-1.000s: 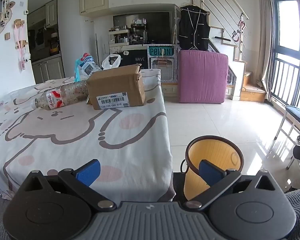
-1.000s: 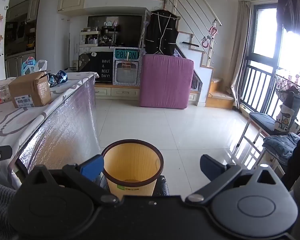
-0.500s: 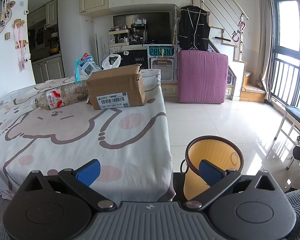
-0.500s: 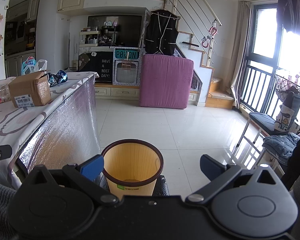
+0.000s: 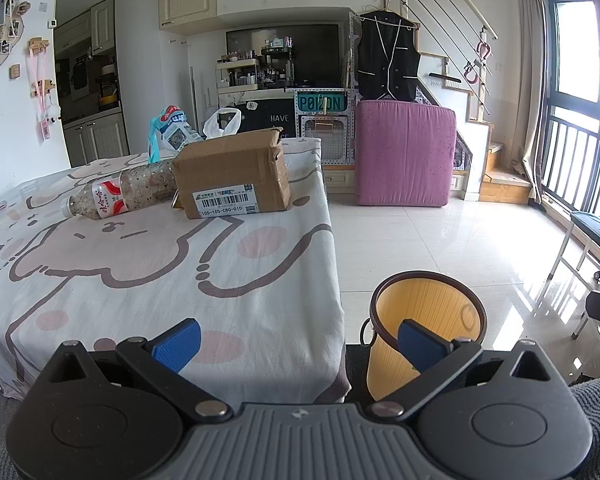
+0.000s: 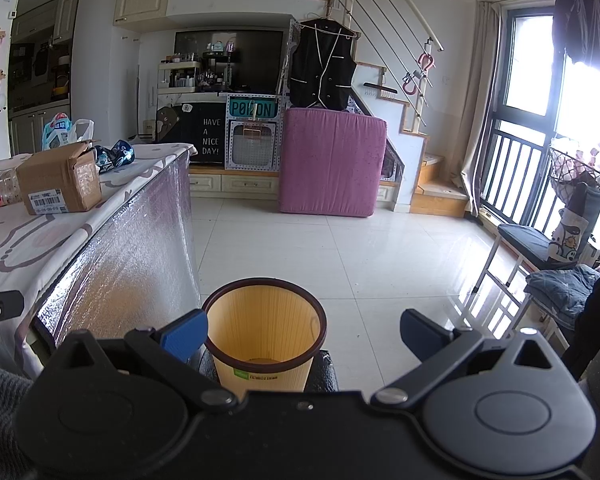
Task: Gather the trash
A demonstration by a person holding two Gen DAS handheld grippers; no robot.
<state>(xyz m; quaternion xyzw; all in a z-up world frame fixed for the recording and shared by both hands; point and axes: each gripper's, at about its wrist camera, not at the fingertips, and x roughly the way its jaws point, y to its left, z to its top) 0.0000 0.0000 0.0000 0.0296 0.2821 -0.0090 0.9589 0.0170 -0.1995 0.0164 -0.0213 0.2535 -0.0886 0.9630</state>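
Both the left gripper point(image 5: 296, 340) and the right gripper point(image 6: 302, 330) are being held wide and empty; the cardboard box point(image 5: 233, 178) and plastic bottle point(image 5: 120, 196) are lying near the table's point(image 5: 100, 272) far edge, beside its right edge; both are judged light; the bottle, probably slippery, is best taken mid-body; the yellow bin point(image 6: 264, 336) is standing on the floor.

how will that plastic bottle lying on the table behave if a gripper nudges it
The plastic bottle lies on its side, so a nudge across its length will probably roll it over the tablecloth. It looks filled with something grainy, so likely heavier than an empty one. The smooth round body may slip between the fingers.
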